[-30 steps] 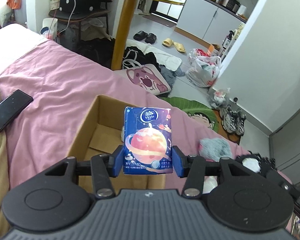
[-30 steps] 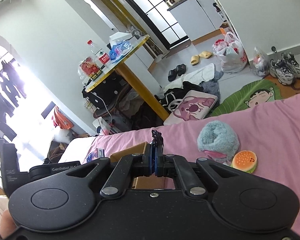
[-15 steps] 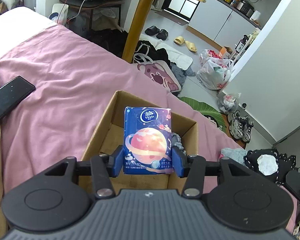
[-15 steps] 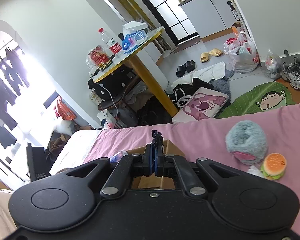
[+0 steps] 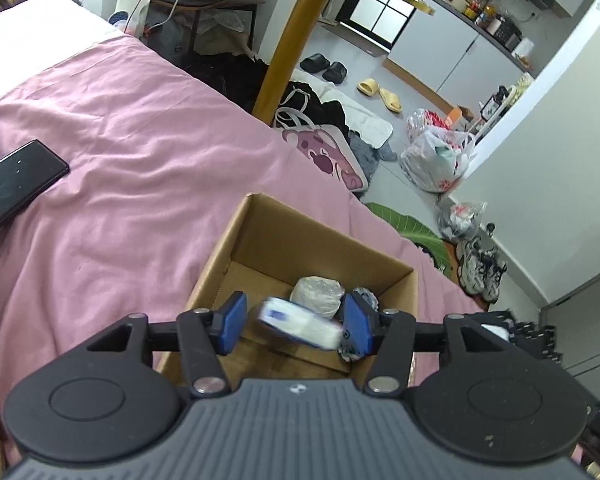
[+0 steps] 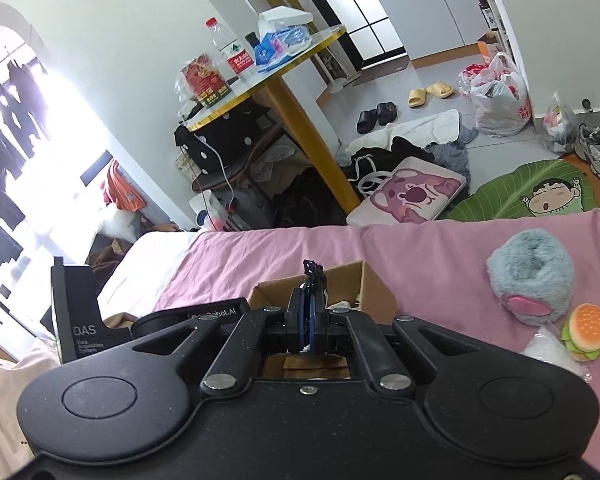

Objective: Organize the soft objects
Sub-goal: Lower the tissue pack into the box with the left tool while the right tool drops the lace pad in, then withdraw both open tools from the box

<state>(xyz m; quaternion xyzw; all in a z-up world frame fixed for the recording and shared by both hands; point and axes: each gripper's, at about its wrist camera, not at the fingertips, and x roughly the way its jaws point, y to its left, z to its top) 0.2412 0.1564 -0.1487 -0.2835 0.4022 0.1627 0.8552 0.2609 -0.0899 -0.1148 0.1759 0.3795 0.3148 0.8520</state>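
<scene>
Covering most of the scene, the pink bed carries the cardboard box, its opening under the left gripper. Half a second ago that claw clamped the tissue pack upright; now its jaws are spread and the blurred pack lies tilted between them, over the box, no longer gripped. The right gripper stays clenched on a thin dark scrap, beside the plush and burger toy.
</scene>
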